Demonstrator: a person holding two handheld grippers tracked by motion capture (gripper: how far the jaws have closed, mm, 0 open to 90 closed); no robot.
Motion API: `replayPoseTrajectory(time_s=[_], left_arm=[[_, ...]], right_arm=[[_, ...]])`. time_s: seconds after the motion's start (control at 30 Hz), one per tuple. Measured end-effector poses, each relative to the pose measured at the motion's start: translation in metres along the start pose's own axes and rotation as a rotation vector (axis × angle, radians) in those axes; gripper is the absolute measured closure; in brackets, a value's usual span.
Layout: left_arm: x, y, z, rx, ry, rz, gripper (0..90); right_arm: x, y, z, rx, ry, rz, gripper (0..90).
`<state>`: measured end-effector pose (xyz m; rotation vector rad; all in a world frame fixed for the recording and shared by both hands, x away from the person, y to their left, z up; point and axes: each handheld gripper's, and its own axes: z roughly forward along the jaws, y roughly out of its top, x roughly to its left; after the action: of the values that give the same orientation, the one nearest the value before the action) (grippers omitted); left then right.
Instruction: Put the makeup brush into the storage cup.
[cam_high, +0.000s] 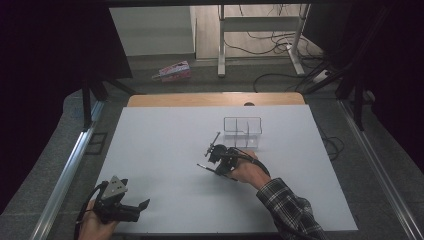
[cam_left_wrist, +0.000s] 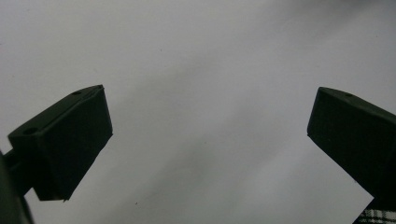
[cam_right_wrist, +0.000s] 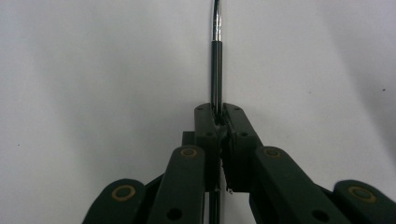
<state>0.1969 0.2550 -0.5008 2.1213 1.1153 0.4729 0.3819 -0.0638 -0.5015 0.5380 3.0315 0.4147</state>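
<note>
My right gripper (cam_right_wrist: 219, 112) is shut on a thin black pen (cam_right_wrist: 215, 70) with a silver section farther out; the pen runs straight between the two pads and out ahead over the white sheet. In the high view the right gripper (cam_high: 212, 152) sits mid-table, just in front and left of a clear divided box (cam_high: 242, 131), and the pen (cam_high: 215, 140) pokes up from its tip. Near the table's front left corner my left gripper (cam_high: 135, 200) rests in the person's hand. Its jaws stand wide apart (cam_left_wrist: 210, 135) over bare white surface with nothing between them.
The white sheet (cam_high: 165, 150) covers the table, with a wooden strip (cam_high: 215, 99) at the far edge. A second thin dark stick (cam_high: 202, 166) shows just left of the right hand. A plaid sleeve (cam_high: 290, 210) comes in from the bottom right. Metal rails (cam_high: 65, 170) flank the table.
</note>
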Motion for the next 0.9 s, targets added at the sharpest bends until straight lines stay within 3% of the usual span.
replayPoseTrajectory(time_s=[0.37,0.9], left_arm=[[0.000,0.000,0.000,-0.001,0.004,0.001,0.3],[0.000,0.000,0.000,-0.004,0.009,-0.001,0.3]], right_arm=[[0.002,-0.001,-0.002,-0.014,-0.011,-0.007,85.1],[0.008,-0.008,-0.021,-0.120,-0.008,0.020,85.0]])
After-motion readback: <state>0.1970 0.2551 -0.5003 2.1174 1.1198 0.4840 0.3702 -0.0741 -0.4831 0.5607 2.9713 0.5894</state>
